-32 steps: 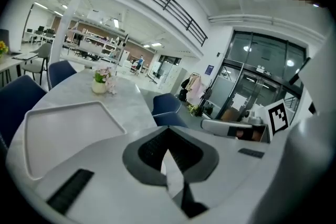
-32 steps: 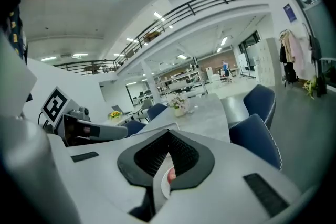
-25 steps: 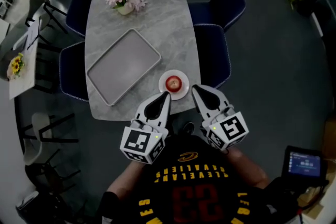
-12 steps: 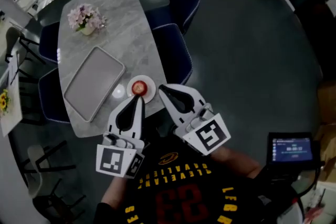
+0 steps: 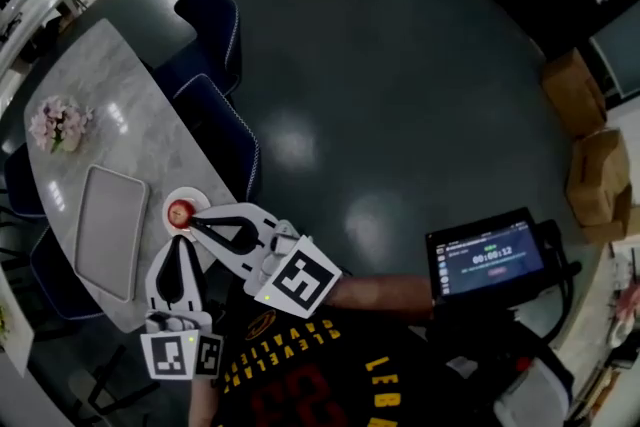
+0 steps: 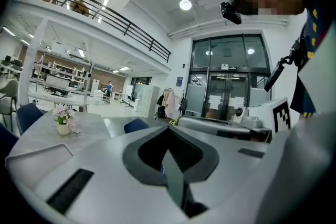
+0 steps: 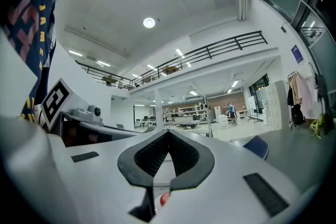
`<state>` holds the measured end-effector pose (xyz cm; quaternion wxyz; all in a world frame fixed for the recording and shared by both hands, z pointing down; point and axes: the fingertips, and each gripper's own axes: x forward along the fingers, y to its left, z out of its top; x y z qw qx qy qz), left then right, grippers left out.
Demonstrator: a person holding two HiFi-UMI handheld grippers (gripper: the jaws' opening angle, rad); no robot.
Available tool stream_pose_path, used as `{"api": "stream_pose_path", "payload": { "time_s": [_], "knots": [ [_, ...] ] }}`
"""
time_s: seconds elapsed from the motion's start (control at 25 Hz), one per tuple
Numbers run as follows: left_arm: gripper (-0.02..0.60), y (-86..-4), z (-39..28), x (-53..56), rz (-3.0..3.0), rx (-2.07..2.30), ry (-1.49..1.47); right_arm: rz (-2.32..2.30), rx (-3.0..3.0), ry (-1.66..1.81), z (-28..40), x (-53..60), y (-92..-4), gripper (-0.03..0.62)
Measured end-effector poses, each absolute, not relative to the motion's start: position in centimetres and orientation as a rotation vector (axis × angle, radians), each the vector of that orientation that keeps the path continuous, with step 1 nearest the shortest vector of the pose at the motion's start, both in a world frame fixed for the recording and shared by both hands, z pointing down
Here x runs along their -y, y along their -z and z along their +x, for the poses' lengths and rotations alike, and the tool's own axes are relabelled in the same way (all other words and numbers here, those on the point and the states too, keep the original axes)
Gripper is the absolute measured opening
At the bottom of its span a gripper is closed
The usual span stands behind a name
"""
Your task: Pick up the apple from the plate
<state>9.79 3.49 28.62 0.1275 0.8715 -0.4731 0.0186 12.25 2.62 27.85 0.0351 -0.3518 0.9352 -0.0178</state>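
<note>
Here's the right gripper [image 5: 193, 219], smooth white shell and a black-and-white marker cube at its back. Its own view [image 7: 168, 131] shows the ribbed dark pads curving out into a diamond and pinching together at the tips, clenched on nothing. Low in the slit beneath those pads a small red speck peeks through.

The left gripper [image 5: 181, 241] sits just beside it. Its view [image 6: 168, 128] shows the same picture: jaws pressed closed, tips meeting, nothing held.

Now the apple [image 5: 180, 212]: small, round, glossy red, resting in the middle of a round white plate [image 5: 190, 196]. It lies right at the right gripper's nose and just beyond the left gripper's tips. From overhead the right tips overlap the plate's rim, and contact can't be judged.

Out past the left gripper lies a flat grey rectangular tray [image 5: 105, 230] with rounded corners and a raised lip. Farther off stands a soft pink bunch of flowers [image 5: 58, 125]. All of it sits on a pale, veined marble table [image 5: 150, 147]. Beyond the right gripper are padded navy chairs [image 5: 228, 135] on a dark, shiny floor [image 5: 400, 95].
</note>
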Motion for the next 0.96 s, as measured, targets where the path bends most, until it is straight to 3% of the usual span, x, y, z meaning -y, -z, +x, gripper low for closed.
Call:
{"api": "stream_pose_path", "payload": {
  "time_s": [0.32, 0.52, 0.96],
  "knots": [
    [0.0, -25.2, 15.2, -6.6, 2.601, 1.369, -0.084, -1.132, -2.79, 0.216, 18.5, -5.6, -24.5, 0.006],
    [0.0, -27.3, 13.5, -5.5, 2.569, 1.39, -0.11, -1.091, -2.85, 0.155, 16.8, -4.3, -26.9, 0.006],
    [0.0, -23.8, 13.8, -7.6, 2.551, 1.457, -0.087, -1.063, -2.878, 0.133, 17.7, -6.2, -24.0, 0.006]
  ]
}}
